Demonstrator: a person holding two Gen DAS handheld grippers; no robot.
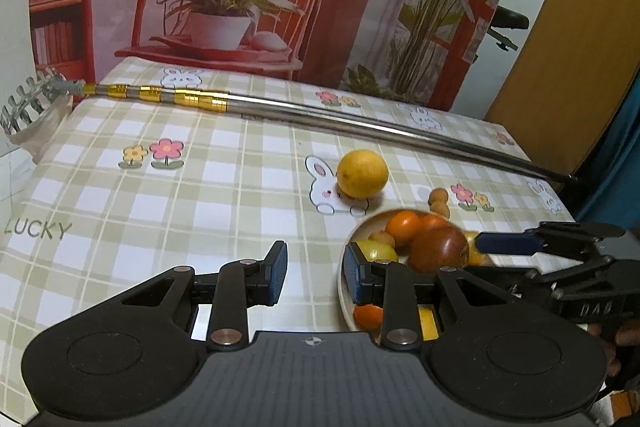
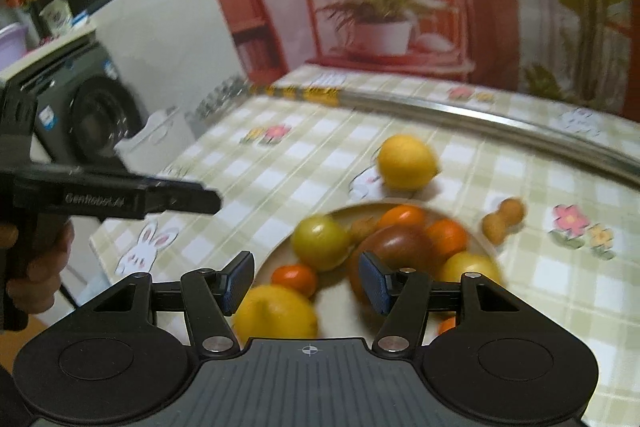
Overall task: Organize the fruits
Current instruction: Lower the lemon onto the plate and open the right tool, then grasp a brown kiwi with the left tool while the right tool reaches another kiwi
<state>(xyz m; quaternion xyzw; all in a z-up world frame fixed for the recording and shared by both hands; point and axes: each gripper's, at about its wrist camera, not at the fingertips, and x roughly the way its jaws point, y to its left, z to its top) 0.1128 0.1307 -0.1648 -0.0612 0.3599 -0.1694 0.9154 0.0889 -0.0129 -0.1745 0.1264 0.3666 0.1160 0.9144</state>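
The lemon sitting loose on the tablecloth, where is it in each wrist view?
Left wrist: lemon right of center, beyond the plate, on a printed bunny.
Right wrist: lemon just right of center, above the plate.
Shared landmark: the long metal rod crossing the table behind it.

Lemon [image 1: 362, 173] and two brown longans [image 1: 439, 201] beside fruit-filled plate [image 1: 342, 281], on tablecloth.

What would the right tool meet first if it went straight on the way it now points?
Most likely the plate's fruit: the open right tool hangs over the plate, with the small orange and green fruit straight ahead. Blur and unclear height leave which comes first uncertain.
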